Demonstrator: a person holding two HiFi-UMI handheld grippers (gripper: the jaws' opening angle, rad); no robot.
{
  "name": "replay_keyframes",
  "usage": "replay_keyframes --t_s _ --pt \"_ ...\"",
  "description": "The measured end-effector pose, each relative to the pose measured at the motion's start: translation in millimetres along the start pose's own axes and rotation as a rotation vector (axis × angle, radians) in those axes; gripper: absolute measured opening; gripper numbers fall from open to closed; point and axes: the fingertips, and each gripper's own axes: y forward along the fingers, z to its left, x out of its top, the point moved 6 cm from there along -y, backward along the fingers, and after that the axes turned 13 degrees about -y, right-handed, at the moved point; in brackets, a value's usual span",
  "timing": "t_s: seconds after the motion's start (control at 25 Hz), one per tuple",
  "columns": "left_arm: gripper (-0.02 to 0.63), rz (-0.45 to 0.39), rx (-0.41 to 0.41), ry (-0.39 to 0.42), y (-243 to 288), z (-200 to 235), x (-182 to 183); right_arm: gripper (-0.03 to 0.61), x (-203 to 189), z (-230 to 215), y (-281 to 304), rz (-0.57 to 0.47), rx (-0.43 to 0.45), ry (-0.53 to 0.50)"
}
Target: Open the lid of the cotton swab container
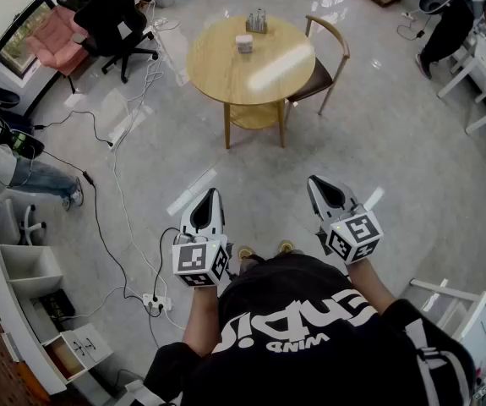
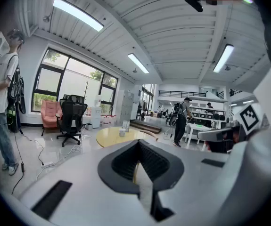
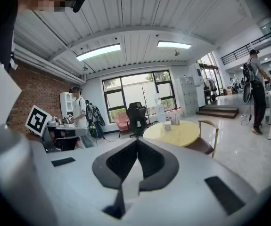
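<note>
A small white container stands on a round wooden table far ahead across the floor, with a taller holder behind it. My left gripper and right gripper are held out in front of my body over the floor, well short of the table. Both are shut with nothing between the jaws. In the left gripper view the shut left gripper points toward the table and the container. The right gripper view shows the shut right gripper, the table and the container.
A wooden chair stands at the table's right. A black office chair and a pink chair are at the far left. Cables and a power strip lie on the floor to my left. White shelving is at the lower left; people stand at the left and far right.
</note>
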Motion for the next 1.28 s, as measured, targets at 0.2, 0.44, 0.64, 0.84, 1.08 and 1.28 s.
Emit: replay_keyframes --t_s 0.2,0.44,0.64,0.84,1.08,1.28 --pt "0.008 0.004 -0.011 0.001 6 6 1 0.003 3 -1 8 -0.007 0.001 -0.013" --pt "0.008 0.022 -0.025 0.006 3 11 3 0.003 4 7 6 -0.027 -0.028 0.007" --pt "0.008 0.055 -0.062 0.016 3 29 3 0.003 2 23 14 -0.021 -0.047 0.000" --pt "0.008 0.069 -0.105 0.047 8 43 -5 0.003 -13 36 13 -0.023 -0.092 0.014" --pt "0.008 0.061 -0.150 0.067 12 51 9 0.003 -12 49 16 -0.014 -0.115 0.024" --pt "0.008 0.062 -0.161 0.064 20 59 17 0.003 -3 49 28 -0.026 -0.128 0.020"
